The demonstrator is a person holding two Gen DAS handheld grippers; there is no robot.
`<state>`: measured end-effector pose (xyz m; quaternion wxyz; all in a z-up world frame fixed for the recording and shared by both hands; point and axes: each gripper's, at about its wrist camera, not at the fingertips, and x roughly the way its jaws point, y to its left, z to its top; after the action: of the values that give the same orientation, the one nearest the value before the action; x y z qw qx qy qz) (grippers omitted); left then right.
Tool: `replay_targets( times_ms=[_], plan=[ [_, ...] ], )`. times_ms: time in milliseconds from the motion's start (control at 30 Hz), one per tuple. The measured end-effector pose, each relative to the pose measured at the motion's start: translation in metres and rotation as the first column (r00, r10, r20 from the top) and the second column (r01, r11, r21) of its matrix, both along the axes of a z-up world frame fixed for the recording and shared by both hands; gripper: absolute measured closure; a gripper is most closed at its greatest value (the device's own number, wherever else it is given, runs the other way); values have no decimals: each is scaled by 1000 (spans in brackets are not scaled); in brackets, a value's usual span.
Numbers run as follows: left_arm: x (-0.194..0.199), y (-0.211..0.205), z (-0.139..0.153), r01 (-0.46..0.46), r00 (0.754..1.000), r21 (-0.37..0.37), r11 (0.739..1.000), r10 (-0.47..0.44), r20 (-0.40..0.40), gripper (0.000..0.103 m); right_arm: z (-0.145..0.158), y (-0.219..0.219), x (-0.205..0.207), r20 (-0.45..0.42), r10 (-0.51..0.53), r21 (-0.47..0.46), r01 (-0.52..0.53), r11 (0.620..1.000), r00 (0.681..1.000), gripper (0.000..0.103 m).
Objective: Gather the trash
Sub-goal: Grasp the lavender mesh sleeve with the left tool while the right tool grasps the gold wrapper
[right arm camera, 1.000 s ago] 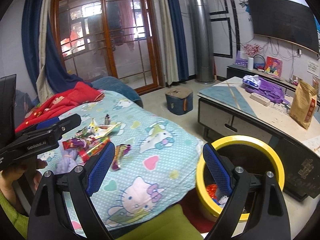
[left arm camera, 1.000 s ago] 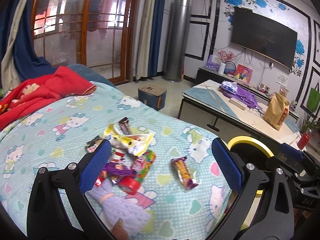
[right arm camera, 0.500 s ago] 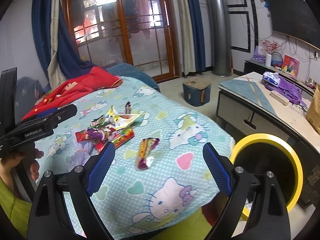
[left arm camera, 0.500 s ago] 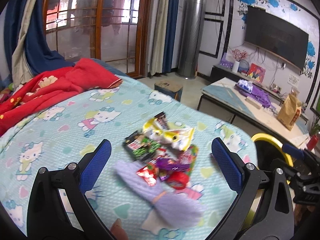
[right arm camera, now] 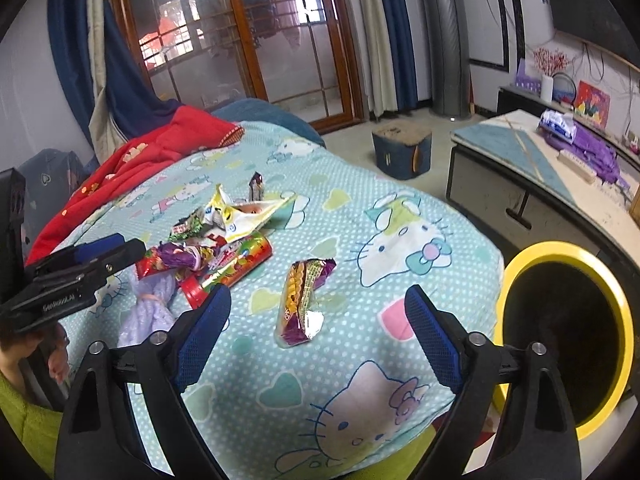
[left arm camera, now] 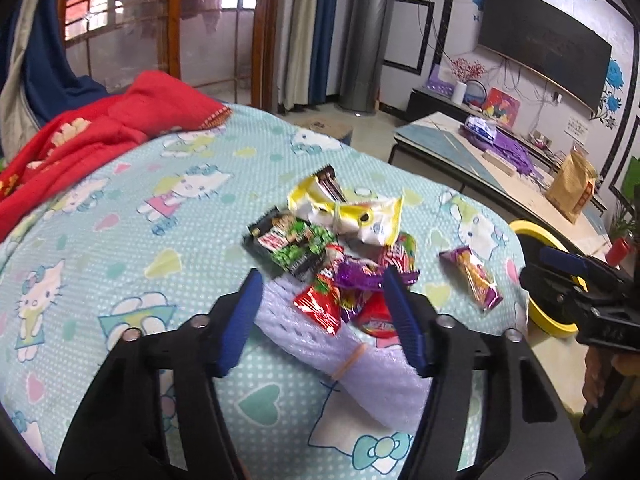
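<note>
Wrappers [left arm camera: 340,264] overlap, hiding foam sleeve's [left arm camera: 360,364] far end.

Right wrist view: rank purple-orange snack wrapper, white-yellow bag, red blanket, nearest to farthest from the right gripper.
From the right gripper:
1. Purple-orange snack wrapper, lying alone just ahead of the fingers.
2. White-yellow bag, in the pile, farther up left.
3. Red blanket, far left end of the bed.

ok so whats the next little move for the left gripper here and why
Probably ease the left gripper further down onto the red wrapper and let it finish closing. Its jaws are closing, with that wrapper and the lilac foam net between them, but the pads do not yet press on anything. The yellow-rimmed bin waits beside the bed.
</note>
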<state>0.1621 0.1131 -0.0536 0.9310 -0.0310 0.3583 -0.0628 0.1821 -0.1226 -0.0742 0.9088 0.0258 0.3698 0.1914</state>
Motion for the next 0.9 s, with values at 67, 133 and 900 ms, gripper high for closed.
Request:
replay_targets(
  times_ms=[67, 133, 900],
  plan=[
    [1, -1, -4, 5, 1000, 1, 1000, -5, -7, 59, -4, 2, 2, -10, 3, 1, -3, 1000, 1000, 23],
    [2, -2, -7, 17, 1000, -3, 1000, -17, -17, 64, -7, 3, 4, -15, 4, 2, -4, 1000, 1000, 25],
    [9, -5, -26, 83, 991, 12, 997, -81, -105, 81, -31, 3, 13, -96, 18, 23, -16, 1000, 995, 64]
  ],
)
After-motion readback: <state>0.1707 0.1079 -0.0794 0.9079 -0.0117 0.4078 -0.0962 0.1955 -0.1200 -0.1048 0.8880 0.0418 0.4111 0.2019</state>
